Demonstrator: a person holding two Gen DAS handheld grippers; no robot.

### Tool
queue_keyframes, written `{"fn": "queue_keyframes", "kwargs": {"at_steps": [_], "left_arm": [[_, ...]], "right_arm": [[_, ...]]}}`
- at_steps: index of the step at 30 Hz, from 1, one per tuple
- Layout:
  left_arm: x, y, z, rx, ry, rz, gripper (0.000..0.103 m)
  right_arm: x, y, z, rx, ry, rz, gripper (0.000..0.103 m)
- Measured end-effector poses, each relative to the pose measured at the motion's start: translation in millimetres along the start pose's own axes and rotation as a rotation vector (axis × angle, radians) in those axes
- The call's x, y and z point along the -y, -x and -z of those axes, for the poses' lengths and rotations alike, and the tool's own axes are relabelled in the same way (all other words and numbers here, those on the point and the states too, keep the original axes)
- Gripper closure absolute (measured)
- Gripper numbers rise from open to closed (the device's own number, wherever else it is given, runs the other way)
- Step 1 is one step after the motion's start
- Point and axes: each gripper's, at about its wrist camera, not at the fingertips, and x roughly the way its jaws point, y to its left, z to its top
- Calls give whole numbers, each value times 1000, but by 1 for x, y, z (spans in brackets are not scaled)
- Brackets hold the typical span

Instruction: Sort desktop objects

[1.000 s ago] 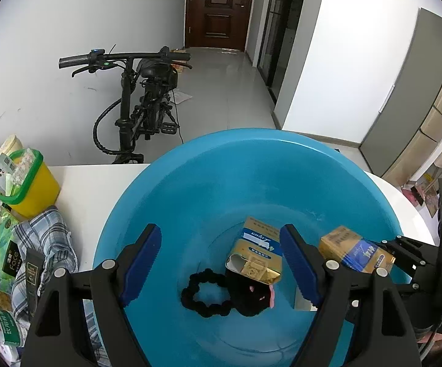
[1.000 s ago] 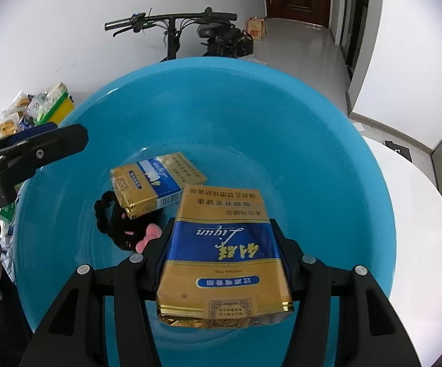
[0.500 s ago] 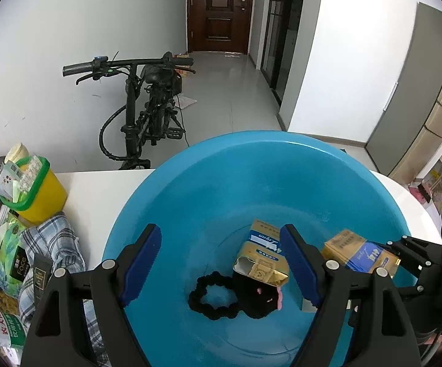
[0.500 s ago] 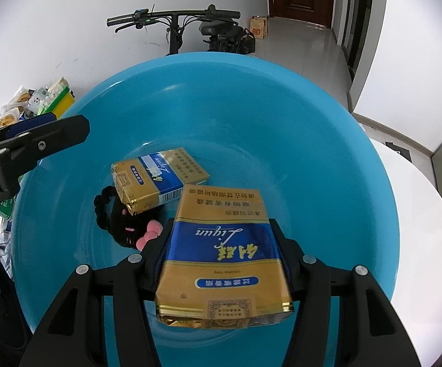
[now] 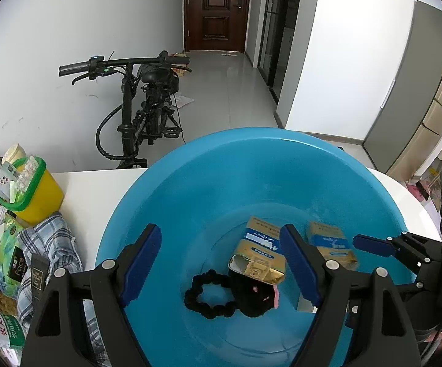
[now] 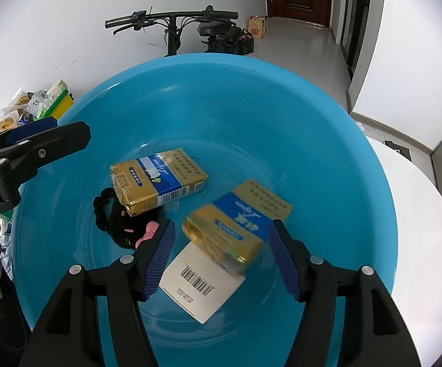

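Gold-blue pack (image 6: 236, 226): light, stiff, glossy foil, grip across long sides; lies in blue basin (image 6: 282, 107), right gripper (image 6: 221, 260) jaws just opened, clear of it; left gripper (image 5: 221, 263) jaws half-open, empty.

The floor of the blue basin (image 6: 328, 140) is crowded toward the near and left side by a gold-and-blue pack (image 6: 156, 180) resting partly on a black hair tie (image 6: 113, 220), a second, blurred pack (image 6: 236, 226) and a white box (image 6: 202, 281). Its far and right inner wall is left bare. On the white table (image 5: 95, 195), passage left of the basin is narrowed by a yellow bin (image 5: 35, 195), a checked cloth (image 5: 52, 244) and packets (image 5: 3, 253).
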Motion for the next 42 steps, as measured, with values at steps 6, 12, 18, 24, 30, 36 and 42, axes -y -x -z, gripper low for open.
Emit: {"fn": "queue_keyframes", "kwargs": {"at_steps": [6, 12, 18, 24, 30, 36, 42], "left_arm": [[5, 9, 0, 73, -26, -36, 21], [7, 20, -1, 115, -26, 0, 21], [1, 37, -4, 207, 19, 24, 14], [3, 61, -1, 329, -5, -8, 13], [-2, 108, 6, 555, 62, 3, 2], [-4, 144, 15, 677, 39, 3, 0], [3, 147, 14, 651, -2, -19, 0]], "right_arm": [[1, 6, -1, 36, -9, 2, 33], [-2, 20, -1, 124, -3, 15, 25], [-9, 44, -1, 253, 23, 110, 12], [-28, 79, 4, 443, 72, 206, 5], [-41, 109, 5, 547, 94, 225, 3], [-39, 130, 11, 594, 61, 215, 1], [-25, 141, 14, 620, -1, 195, 1]]}}
